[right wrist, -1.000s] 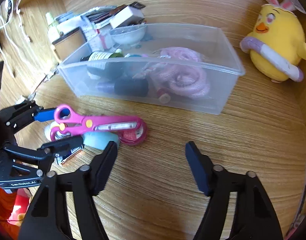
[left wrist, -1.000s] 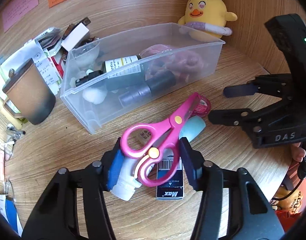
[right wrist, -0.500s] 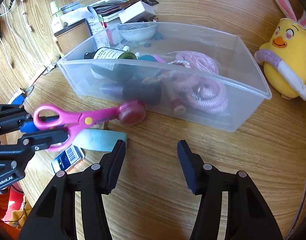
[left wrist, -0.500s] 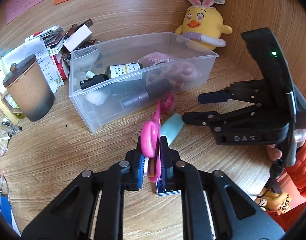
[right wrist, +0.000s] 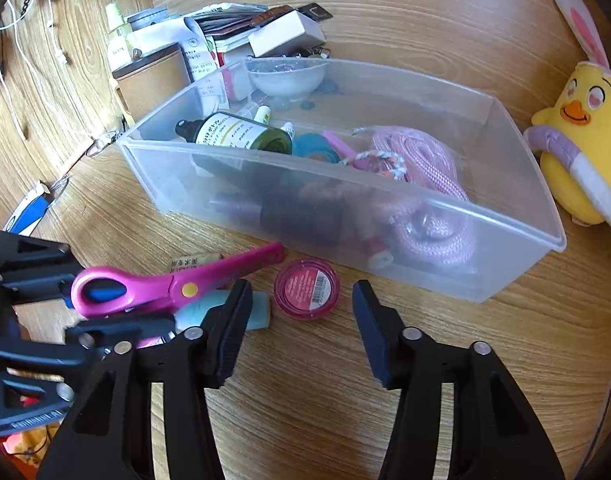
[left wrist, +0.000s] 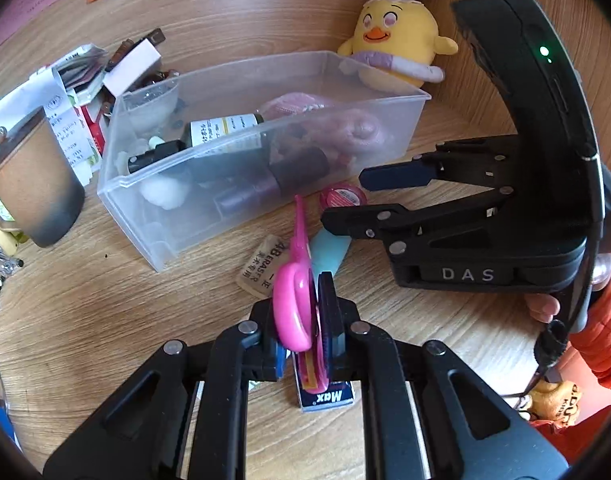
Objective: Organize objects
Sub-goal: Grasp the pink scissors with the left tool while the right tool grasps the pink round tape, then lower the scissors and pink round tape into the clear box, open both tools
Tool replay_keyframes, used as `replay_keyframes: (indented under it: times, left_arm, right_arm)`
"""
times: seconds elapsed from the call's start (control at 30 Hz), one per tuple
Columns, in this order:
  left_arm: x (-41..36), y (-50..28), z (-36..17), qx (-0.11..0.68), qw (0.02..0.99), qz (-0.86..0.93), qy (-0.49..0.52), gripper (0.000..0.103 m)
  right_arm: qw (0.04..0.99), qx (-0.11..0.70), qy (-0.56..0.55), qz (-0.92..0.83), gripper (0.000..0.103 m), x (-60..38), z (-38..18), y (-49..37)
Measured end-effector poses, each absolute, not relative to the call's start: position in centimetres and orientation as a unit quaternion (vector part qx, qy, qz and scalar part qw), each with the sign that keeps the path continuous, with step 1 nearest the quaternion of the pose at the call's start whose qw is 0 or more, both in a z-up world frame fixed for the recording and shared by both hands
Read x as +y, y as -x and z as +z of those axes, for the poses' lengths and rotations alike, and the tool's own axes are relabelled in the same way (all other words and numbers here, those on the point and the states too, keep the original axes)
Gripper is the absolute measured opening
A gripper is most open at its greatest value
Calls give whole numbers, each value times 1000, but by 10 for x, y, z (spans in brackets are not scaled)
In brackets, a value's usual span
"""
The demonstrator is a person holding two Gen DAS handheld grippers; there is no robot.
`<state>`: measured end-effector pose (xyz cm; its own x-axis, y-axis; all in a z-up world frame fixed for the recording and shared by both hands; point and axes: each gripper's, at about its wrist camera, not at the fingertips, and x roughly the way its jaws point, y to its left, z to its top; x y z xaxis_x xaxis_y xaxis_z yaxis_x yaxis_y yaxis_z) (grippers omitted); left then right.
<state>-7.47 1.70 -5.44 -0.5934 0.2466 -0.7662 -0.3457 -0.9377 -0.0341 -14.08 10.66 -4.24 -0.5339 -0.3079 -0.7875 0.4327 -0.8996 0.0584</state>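
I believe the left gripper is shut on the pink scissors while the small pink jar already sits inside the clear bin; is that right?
Not quite: the small pink jar sits on the desk in front of the clear bin, not inside it, as the right wrist view shows. The left gripper is indeed shut on the pink scissors.

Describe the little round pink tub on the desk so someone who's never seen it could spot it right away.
Find the clear plastic bin in the middle of the wooden desk. Just in front of its near wall lies the pink tub, right of a pale blue tube. It alone is round and flat, with a barcode sticker on top.
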Motion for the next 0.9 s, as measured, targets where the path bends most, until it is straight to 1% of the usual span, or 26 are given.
replay_keyframes:
  times: [0.07, 0.1, 0.53, 0.9]
  left_arm:
    - [17, 73, -53, 57, 167, 892, 415, 8]
    - [16, 72, -51, 57, 163, 895, 412, 8]
    - [-1, 47, -16, 42, 143, 917, 370, 8]
    - [-7, 53, 24, 31, 144, 934, 325, 8]
  right_arm:
    - [213, 71, -435, -872, 33, 105, -43, 143]
    - [213, 68, -437, -871, 32, 106, -43, 144]
    - [200, 70, -442, -872, 32, 104, -50, 148]
    - [204, 50, -395, -894, 32, 122, -12, 119]
